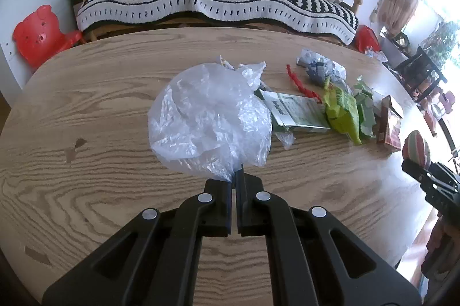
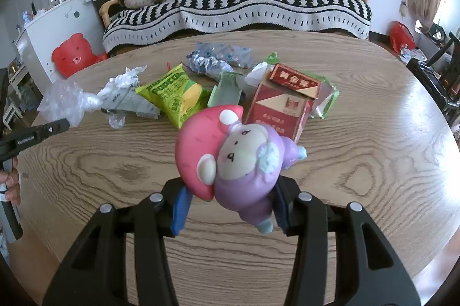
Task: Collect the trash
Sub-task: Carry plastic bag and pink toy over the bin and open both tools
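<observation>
Left wrist view: left gripper [image 1: 236, 176] w/ fingers pressed together on the edge of a clear bag [image 1: 208, 116], which billows over the table [image 1: 86, 110] and hides part of the trash pile behind it. Right wrist view alone shows the right gripper [image 2: 230, 199] pinching a pink-purple toy [image 2: 230, 156] btwn blue pads [image 2: 179, 209], held above the table; the toy blocks part of the red box [image 2: 276, 107]. Just beyond: green packet [image 2: 175, 93], silver wrapper [image 2: 218, 60], flat pouch [image 2: 126, 100]. Striped sofa [image 2: 238, 4] behind the table.
</observation>
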A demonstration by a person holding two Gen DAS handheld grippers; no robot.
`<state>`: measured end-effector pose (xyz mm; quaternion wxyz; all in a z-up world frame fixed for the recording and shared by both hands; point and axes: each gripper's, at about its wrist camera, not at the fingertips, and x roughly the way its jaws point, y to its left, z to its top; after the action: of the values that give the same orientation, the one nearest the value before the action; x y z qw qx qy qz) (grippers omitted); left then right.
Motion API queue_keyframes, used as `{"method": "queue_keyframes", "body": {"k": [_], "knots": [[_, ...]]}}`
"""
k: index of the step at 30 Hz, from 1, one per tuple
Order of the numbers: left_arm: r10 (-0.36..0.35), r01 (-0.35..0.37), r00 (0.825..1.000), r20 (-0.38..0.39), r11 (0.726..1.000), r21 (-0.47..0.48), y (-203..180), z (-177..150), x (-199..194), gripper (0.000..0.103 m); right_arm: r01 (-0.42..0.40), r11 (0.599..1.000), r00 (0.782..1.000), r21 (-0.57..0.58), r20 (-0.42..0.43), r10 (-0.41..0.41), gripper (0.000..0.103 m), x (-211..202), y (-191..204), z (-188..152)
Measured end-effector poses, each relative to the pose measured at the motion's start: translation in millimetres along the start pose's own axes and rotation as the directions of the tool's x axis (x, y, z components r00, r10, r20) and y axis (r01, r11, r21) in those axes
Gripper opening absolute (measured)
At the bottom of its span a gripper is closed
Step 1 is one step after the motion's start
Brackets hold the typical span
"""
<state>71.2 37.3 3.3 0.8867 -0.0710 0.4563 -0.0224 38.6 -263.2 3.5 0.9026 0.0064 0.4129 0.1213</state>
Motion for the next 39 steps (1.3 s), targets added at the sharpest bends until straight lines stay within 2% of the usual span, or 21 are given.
{"method": "queue_keyframes", "body": {"k": [2, 6, 9, 12, 14, 15, 16, 18, 19, 21, 22, 24, 25, 27, 29, 30, 32, 33, 39], "knots": [[-0.051, 0.051, 0.999, 0.007, 0.999, 0.016, -17, -1, -10, 0.001, 0.016, 1.000, 0.999, 0.013, 0.028, -0.016, 0.048, -8, -7, 0], [-0.157, 0.151, 0.987, 0.031, 0.979, 0.139, -76, 0, -33, 0.001, 0.068, 0.995, 0.993, 0.073, 0.090, -0.075, 0.048, -45, -40, -4], [-0.266, 0.255, 0.964, 0.023, 0.943, 0.215, -127, 0, -46, 0.001, 0.142, 0.981, 0.978, 0.132, 0.136, -0.160, 0.048, -91, -81, -17], [-0.381, 0.367, 0.925, -0.007, 0.884, 0.290, -183, -5, -60, 0.001, 0.205, 0.959, 0.960, 0.193, 0.154, -0.236, 0.048, -131, -122, -34], [-0.459, 0.446, 0.887, -0.049, 0.824, 0.349, -227, -16, -71, 0.001, 0.240, 0.940, 0.948, 0.241, 0.150, -0.281, 0.048, -155, -148, -51], [-0.481, 0.469, 0.874, -0.066, 0.803, 0.368, -241, -21, -75, 0.001, 0.258, 0.929, 0.942, 0.267, 0.145, -0.303, 0.048, -167, -161, -62], [-0.509, 0.502, 0.855, -0.096, 0.768, 0.398, -263, -32, -80, 0.001, 0.273, 0.917, 0.937, 0.290, 0.139, -0.322, 0.048, -177, -173, -72], [-0.533, 0.542, 0.832, -0.154, 0.721, 0.431, -293, -51, -80, 0.001, 0.291, 0.895, 0.929, 0.338, 0.124, -0.349, 0.048, -193, -193, -96], [-0.531, 0.558, 0.824, -0.199, 0.694, 0.455, -312, -69, -76, 0.001, 0.294, 0.886, 0.928, 0.358, 0.115, -0.354, 0.048, -198, -200, -107], [-0.508, 0.572, 0.817, -0.271, 0.660, 0.487, -336, -97, -64, 0.001, 0.295, 0.865, 0.931, 0.406, 0.083, -0.356, 0.048, -201, -216, -135], [-0.483, 0.589, 0.808, -0.337, 0.641, 0.492, -351, -121, -50, 0.001, 0.288, 0.858, 0.935, 0.425, 0.069, -0.348, 0.048, -200, -222, -146], [-0.433, 0.609, 0.791, -0.432, 0.618, 0.496, -369, -154, -24, 0.001, 0.264, 0.834, 0.950, 0.485, 0.018, -0.311, 0.048, -187, -237, -179], [-0.406, 0.610, 0.788, -0.462, 0.612, 0.504, -375, -166, -12, 0.001, 0.255, 0.824, 0.956, 0.506, -0.003, -0.294, 0.048, -180, -242, -192], [-0.337, 0.604, 0.784, -0.521, 0.607, 0.517, -387, -195, 17, 0.001, 0.224, 0.791, 0.971, 0.570, -0.065, -0.228, 0.048, -157, -255, -227], [-0.282, 0.591, 0.787, -0.549, 0.600, 0.539, -396, -213, 37, 0.001, 0.210, 0.762, 0.977, 0.612, -0.115, -0.178, 0.048, -134, -262, -250], [-0.255, 0.591, 0.780, -0.572, 0.601, 0.538, -400, -223, 48, 0.001, 0.207, 0.748, 0.978, 0.631, -0.139, -0.154, 0.048, -123, -264, -262], [-0.233, 0.597, 0.762, -0.604, 0.614, 0.516, -404, -232, 60, 0.001, 0.201, 0.727, 0.979, 0.656, -0.169, -0.118, 0.048, -107, -266, -277], [-0.228, 0.598, 0.758, -0.611, 0.616, 0.513, -405, -234, 63, 0.001, 0.199, 0.721, 0.978, 0.664, -0.177, -0.107, 0.048, -102, -265, -281], [-0.205, 0.592, 0.759, -0.618, 0.611, 0.525, -417, -235, 74, 0.001, 0.177, 0.715, 0.980, 0.677, -0.187, -0.065, 0.047, -88, -265, -289]]}}
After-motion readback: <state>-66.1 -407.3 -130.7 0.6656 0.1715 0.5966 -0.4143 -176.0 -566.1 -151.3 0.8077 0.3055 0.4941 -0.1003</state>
